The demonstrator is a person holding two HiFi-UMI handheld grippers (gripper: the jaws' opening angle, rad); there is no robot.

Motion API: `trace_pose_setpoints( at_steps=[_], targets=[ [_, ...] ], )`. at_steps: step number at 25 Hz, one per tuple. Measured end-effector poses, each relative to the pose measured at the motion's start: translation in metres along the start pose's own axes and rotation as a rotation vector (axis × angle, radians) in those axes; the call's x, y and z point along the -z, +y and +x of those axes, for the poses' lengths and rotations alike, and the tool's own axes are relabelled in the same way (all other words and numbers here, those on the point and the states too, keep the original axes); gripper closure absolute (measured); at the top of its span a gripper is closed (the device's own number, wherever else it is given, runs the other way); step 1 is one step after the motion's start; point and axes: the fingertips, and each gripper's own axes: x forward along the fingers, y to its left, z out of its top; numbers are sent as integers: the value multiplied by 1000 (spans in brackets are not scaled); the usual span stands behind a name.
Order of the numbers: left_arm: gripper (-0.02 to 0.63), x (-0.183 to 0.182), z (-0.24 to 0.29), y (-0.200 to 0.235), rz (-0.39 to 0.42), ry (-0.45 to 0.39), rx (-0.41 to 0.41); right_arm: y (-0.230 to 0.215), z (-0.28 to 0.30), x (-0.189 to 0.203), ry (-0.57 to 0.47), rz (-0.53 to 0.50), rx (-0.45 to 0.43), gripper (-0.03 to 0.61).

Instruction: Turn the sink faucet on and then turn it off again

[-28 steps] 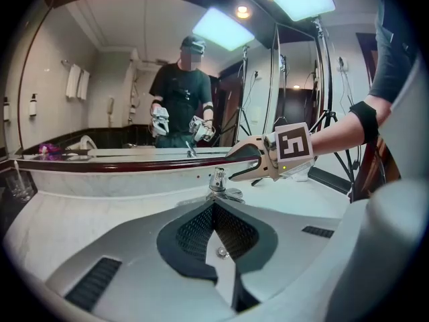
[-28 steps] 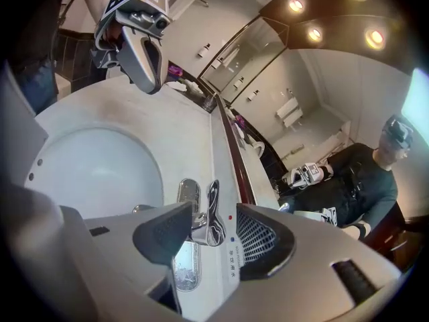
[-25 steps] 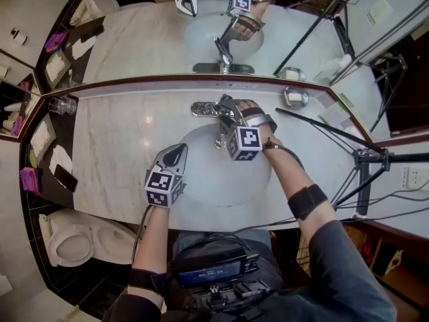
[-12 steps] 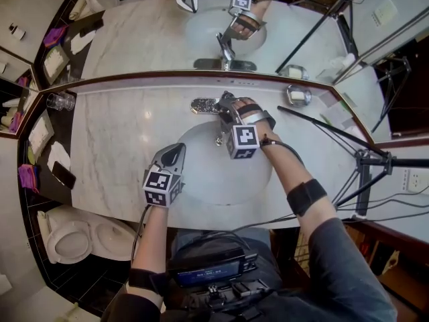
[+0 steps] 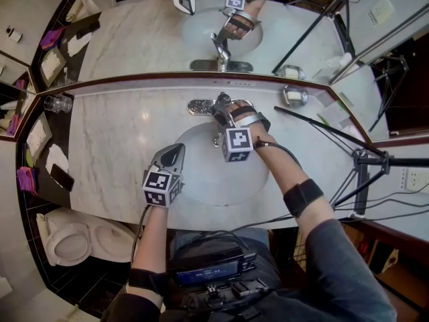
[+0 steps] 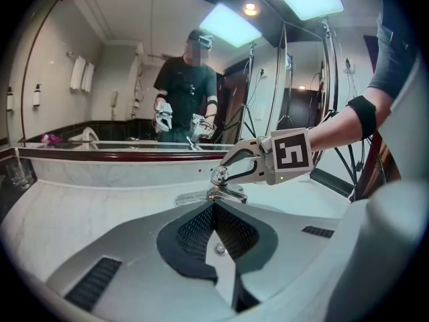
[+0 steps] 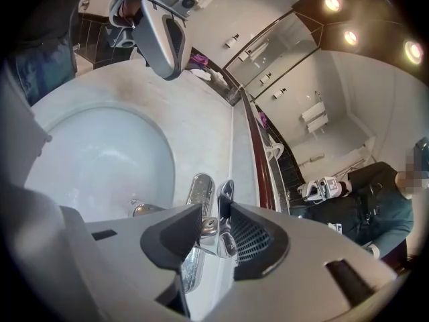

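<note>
The marble counter (image 5: pixel 114 146) spreads under both grippers, and the white basin (image 5: pixel 201 176) lies below and ahead of the left gripper (image 6: pixel 214 208). That gripper's jaws are pressed together with nothing between them, and it hangs well short of the tap. The chrome faucet (image 5: pixel 203 106) stands on a long plate just beyond the right gripper (image 7: pixel 216 221). Its jaws are closing, with the faucet's slim lever (image 7: pixel 225 196) upright between the pads and filling most of the gap.

The lever looks rigid, polished and slippery, pivoting on a firm joint. It is probably best pinched flat across its two sides, near the free end for leverage, and swung rather than squeezed hard. It is mirror-bright, narrow, and rounded at the tip.
</note>
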Motion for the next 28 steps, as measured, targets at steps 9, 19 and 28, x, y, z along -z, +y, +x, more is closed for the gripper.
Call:
trace_pose_setpoints(
  at_steps=[9, 19, 28],
  targets=[
    [611, 0, -1, 1, -1, 4, -2, 12, 3, -6, 5, -20, -31, 446],
    [611, 2, -3, 1, -9, -3, -8, 22, 5, -7, 21, -48, -60, 454],
    [612, 6, -11, 4, -25, -2, -25, 20, 6, -6, 42, -63, -26, 453]
  ],
)
